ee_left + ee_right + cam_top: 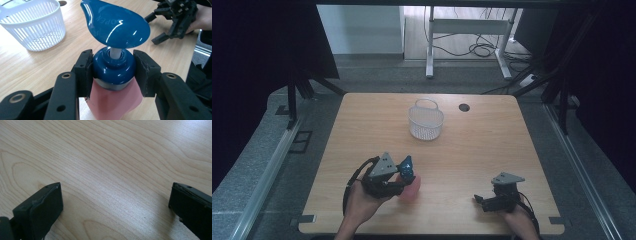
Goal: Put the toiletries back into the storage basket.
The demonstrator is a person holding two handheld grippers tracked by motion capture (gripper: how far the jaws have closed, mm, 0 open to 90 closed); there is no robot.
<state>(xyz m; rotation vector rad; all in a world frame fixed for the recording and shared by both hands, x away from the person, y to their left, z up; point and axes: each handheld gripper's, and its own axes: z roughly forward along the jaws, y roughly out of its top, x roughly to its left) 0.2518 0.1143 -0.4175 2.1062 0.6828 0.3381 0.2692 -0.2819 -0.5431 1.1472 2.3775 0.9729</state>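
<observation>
In the high view, the left claw (404, 176) sits near the front left of the wooden worktop (492, 150), held in the person's left hand (362, 202). It is clamped on a pink pump bottle (410, 189) with a blue pump head (406, 165) standing just in front of the hand. A white slotted plastic basket (426, 120) stands well apart from it, toward the far middle of the worktop, and a dark round hole (464, 107) lies just to the right of the basket. The right claw (479, 200) rests low near the front right edge, in the person's right hand (522, 220), with nothing between its jaws.

In the left gripper view, the left claw (113, 71) has its two black pads pressed on either side of the bottle's blue collar (113, 68). The pink body (112, 102) hangs below them and the glossy blue pump head (115, 23) spreads above, with raised lettering on it. The basket (32, 25) is at upper left, and the right claw (156, 28) at upper right.

In the right gripper view, the right claw (115, 200) stands wide open, its jaws far apart over bare wood grain (112, 157), holding nothing.
</observation>
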